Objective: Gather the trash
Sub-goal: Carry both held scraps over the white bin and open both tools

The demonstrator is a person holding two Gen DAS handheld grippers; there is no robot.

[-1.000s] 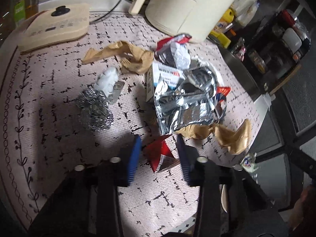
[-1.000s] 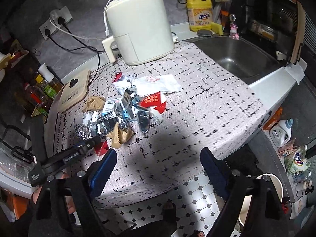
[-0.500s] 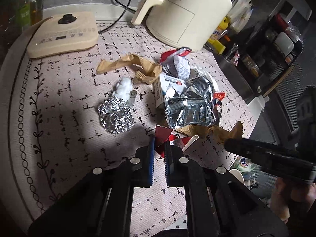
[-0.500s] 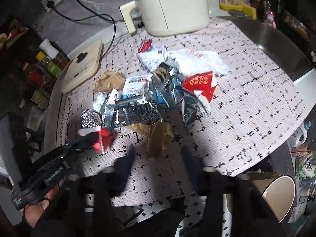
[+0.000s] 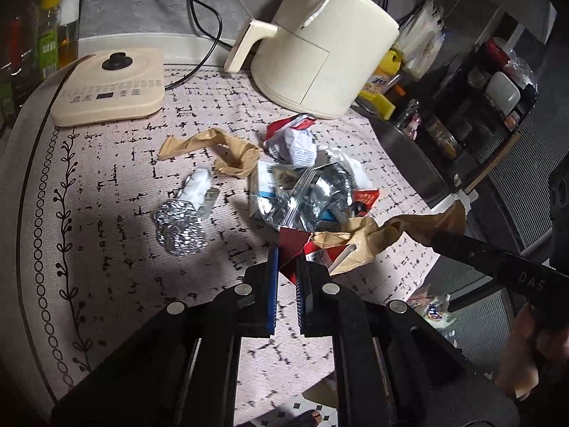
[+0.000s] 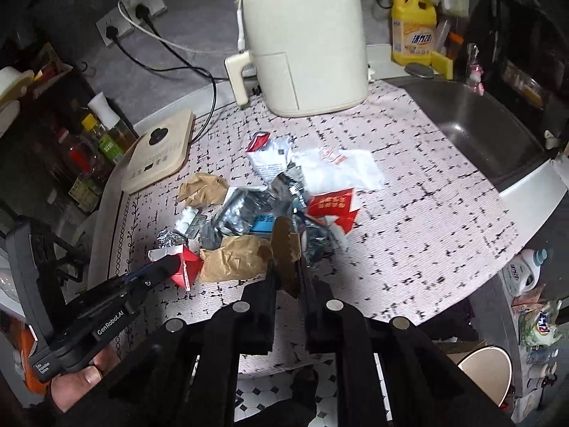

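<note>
A pile of trash lies mid-counter: silver foil bags (image 5: 306, 195), a foil ball (image 5: 179, 229), brown paper (image 5: 227, 151) and white wrappers (image 6: 341, 172). My left gripper (image 5: 287, 259) is shut on a red and white carton (image 5: 295, 245), which also shows in the right wrist view (image 6: 183, 267). My right gripper (image 6: 286, 267) is shut on a strip of brown paper (image 6: 284, 249), seen stretched in the left wrist view (image 5: 409, 227).
A cream air fryer (image 6: 306, 42) stands at the back, a cream induction plate (image 5: 106, 87) at the back left. A steel sink (image 6: 473, 124) is on the right. A bin (image 6: 487, 370) stands on the floor below the counter edge.
My left gripper closed on the red carton and lifted it slightly. My right gripper came down from above, closed on the brown paper and pulled it up.
</note>
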